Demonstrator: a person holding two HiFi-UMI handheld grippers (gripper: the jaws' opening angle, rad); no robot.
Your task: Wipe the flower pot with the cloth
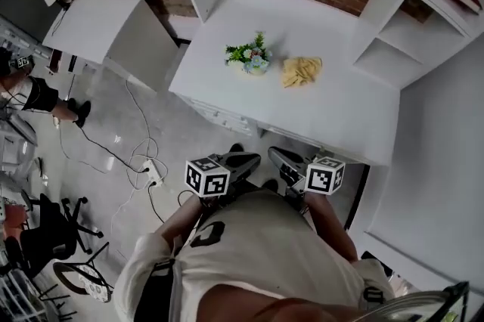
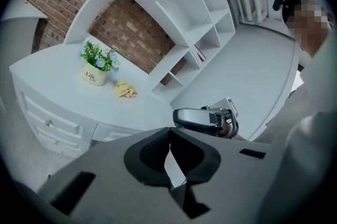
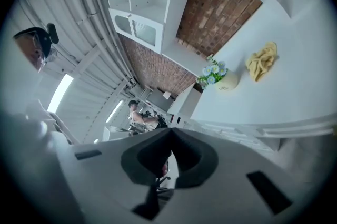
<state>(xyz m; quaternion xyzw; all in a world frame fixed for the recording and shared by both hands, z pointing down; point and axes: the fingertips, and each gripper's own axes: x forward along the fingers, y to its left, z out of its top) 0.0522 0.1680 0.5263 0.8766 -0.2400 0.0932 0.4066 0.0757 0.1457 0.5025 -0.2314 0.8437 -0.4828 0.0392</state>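
Held the left tongs (image 2: 169, 131) shut, nothing between the jaws. Held the right tongs (image 3: 171, 133) shut too, likewise empty. Carried both close to the body, side by side, short of the white desk (image 1: 325, 120). Found the flower pot (image 1: 250, 65) upright toward the desk's back. Found the yellow cloth (image 1: 301, 71) crumpled just beside it on the right, not touching.

Flower pot (image 1: 249, 65) stands upright on the desk, crumpled yellow cloth (image 1: 301, 71) just beside
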